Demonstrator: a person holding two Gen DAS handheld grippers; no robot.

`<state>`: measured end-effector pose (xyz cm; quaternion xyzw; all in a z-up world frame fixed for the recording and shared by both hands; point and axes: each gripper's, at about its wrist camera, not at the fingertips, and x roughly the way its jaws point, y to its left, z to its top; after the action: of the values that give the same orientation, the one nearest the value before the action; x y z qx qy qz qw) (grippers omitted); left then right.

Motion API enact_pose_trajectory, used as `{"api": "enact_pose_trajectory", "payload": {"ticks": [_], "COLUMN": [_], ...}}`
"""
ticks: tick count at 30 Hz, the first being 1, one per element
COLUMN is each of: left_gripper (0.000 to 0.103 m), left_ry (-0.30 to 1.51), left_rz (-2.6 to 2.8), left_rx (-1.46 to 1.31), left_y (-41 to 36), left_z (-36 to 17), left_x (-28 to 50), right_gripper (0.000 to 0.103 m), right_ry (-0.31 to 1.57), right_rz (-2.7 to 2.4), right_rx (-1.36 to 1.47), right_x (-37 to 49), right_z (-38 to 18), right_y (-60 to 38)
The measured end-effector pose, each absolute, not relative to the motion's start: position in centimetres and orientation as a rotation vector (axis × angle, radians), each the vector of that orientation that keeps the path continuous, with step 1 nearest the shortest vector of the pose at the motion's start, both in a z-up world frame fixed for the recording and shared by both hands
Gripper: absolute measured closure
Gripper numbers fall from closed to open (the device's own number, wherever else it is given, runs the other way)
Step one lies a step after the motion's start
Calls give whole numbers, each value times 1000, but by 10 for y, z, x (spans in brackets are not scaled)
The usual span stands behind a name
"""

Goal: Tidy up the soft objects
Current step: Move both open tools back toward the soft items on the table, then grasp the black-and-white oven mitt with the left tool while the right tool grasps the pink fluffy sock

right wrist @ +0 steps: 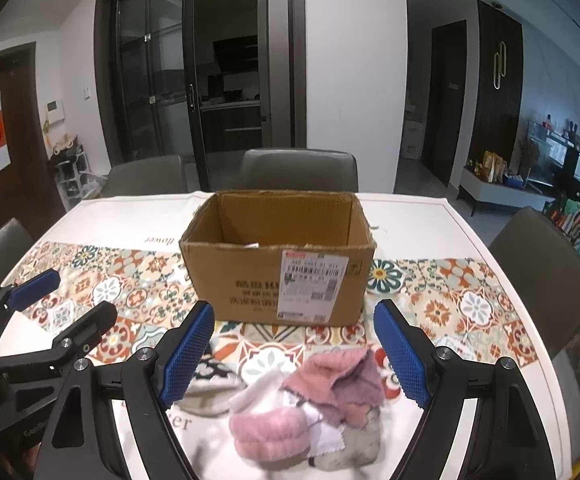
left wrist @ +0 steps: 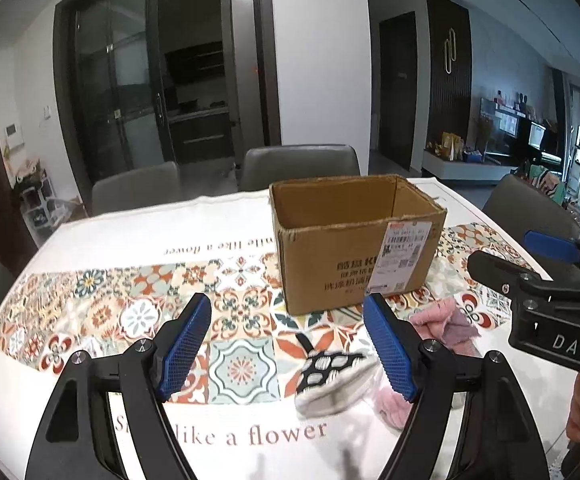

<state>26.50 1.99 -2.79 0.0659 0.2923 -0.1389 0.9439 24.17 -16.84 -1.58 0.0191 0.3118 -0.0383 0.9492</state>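
Both tools are wide open over the table (left wrist: 101, 228), nothing gripped in either. The left tool (left wrist: 287, 344) hangs above the patterned cloth (left wrist: 137, 312), with a black-and-white sock (left wrist: 330, 376) between its blue pads (left wrist: 183, 346), toward 4 o'clock in its view. The right tool (right wrist: 292, 354) hangs over the sock pile (right wrist: 322, 400), pink, purple and white fuzzy ones all bunched together, at about 6 o'clock in the right wrist view. The box (right wrist: 273, 268) sits open-topped at 12 o'clock of the pile, near it but not touching, label facing the cameras. Can't really see what's inside, just a scrap of something pale near the front wall. Grey chairs (right wrist: 300, 168) stand at the far edge.
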Motion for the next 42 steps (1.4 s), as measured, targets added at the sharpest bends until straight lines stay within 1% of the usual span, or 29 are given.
{"api": "enact_pose_trajectory", "payload": {"ticks": [22,42], "left_gripper": [25,25], "left_ry": [752,807], "left_rz": [-431,-495], "left_rx": [184,315], "left_y": [39,22], "left_z": [-88,-152], "left_x": [260,282], "right_gripper": [20,20], "right_ry": [809,1006], "right_rz": [-169,-206], "right_rx": [107,117], "right_x": [213,230], "right_z": [-72,-137], "right_y": [-136,-137]}}
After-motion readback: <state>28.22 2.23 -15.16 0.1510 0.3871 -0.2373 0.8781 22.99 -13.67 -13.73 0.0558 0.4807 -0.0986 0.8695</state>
